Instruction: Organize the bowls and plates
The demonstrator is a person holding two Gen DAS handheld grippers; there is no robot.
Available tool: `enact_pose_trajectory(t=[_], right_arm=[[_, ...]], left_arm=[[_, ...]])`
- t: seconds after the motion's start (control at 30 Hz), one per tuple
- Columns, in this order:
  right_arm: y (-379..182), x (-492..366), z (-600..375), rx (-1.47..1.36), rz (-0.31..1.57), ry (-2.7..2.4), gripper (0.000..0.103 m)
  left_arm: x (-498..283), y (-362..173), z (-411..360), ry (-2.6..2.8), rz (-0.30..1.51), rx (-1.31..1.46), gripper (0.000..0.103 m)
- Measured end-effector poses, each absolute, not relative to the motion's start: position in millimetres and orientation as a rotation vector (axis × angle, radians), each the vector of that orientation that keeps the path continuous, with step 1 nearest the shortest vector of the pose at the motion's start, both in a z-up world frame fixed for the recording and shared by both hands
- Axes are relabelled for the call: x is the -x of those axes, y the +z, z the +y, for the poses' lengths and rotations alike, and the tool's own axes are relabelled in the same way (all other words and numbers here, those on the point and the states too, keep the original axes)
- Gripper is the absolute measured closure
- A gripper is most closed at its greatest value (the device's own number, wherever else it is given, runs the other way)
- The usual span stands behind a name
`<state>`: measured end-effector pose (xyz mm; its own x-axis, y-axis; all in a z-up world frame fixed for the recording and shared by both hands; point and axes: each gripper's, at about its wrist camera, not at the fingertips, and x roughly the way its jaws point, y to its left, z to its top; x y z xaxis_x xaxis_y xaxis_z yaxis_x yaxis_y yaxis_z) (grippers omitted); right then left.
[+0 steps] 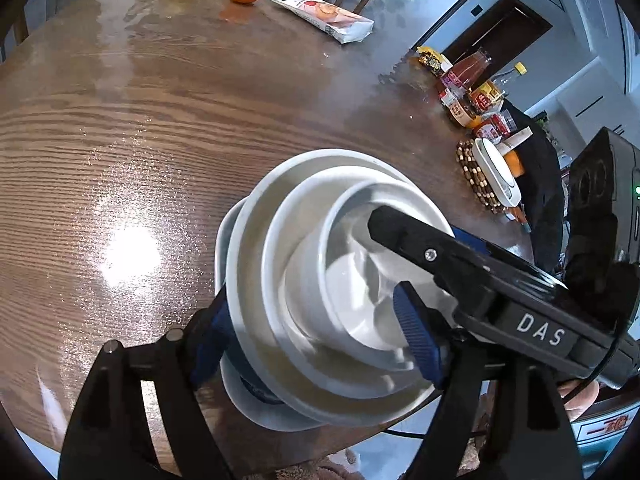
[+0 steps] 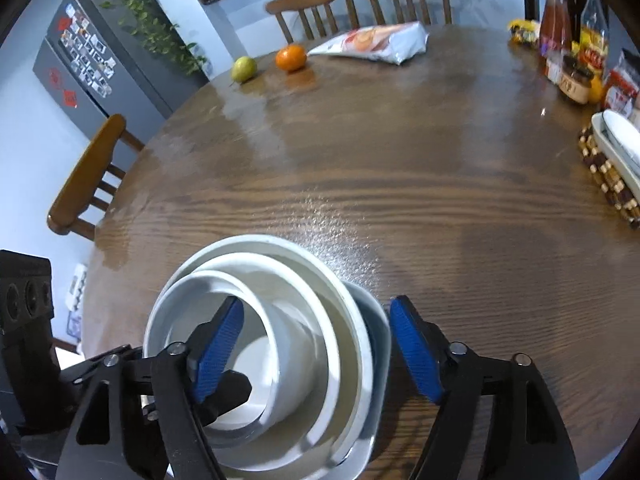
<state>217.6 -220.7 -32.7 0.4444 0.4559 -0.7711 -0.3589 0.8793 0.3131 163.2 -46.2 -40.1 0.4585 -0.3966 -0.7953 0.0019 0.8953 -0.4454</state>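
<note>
Inspected lower centre of both views: one stack of three nested white ceramic bowls [image 1: 320, 280] on one pale squarish plate [image 2: 376, 344], resting on the round brown wooden table [image 1: 160, 140] near its close edge. Left gripper [image 1: 316, 332] released, blue pads straddling the stack's rim, apart from it. Right gripper [image 2: 316, 356] likewise released, one pad inside the innermost bowl, one outside the plate's edge, neither pressing. Counted at upper frame: one green pear [image 2: 243, 68], one orange [image 2: 291, 57], one white snack bag [image 2: 376, 42]. Noted at right edge: one white oblong dish [image 2: 618, 140] on one beaded wooden trivet [image 2: 608, 176]; several bottles and jars [image 2: 576, 52], count uncertain.
</note>
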Motion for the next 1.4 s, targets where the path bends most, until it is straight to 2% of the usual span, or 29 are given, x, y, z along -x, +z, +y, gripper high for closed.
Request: enact_pose_trajectory(t=[0.2,0.27,0.37,0.6,0.87,1.23,1.33,1.4], right_arm=[[-35,-219,-220,-0.095,0.995,0.487,0.026],[-36,-218,-218,-0.087,0.991,0.480,0.026],[-38,-219,-217,-0.090,0.992,0.471,0.026],[-42,-221,-211,-0.088,0.994,0.458,0.026],[-29,-211,-215,-0.088,0.933,0.435,0.026],[3,-174,-235,-0.131,0.760,0.410,0.026],[10,-155,-236,-0.123,0.687,0.391,0.019],[13,-139,-234,-0.107,0.630,0.397,0.018]], left_arm=[[-158,-31,-50,-0.264,1.048,0.315,0.023],[-155,-27,-48,-0.225,1.021,0.274,0.010],[-149,-22,-44,-0.212,0.965,0.252,0.004],[-142,-22,-32,-0.224,0.961,0.294,0.003],[-124,-7,-23,-0.218,0.871,0.296,0.002],[-89,3,-23,-0.200,0.770,0.219,0.001],[-83,4,-19,-0.247,0.766,0.258,0.001],[-78,4,-19,-0.244,0.755,0.264,0.001]])
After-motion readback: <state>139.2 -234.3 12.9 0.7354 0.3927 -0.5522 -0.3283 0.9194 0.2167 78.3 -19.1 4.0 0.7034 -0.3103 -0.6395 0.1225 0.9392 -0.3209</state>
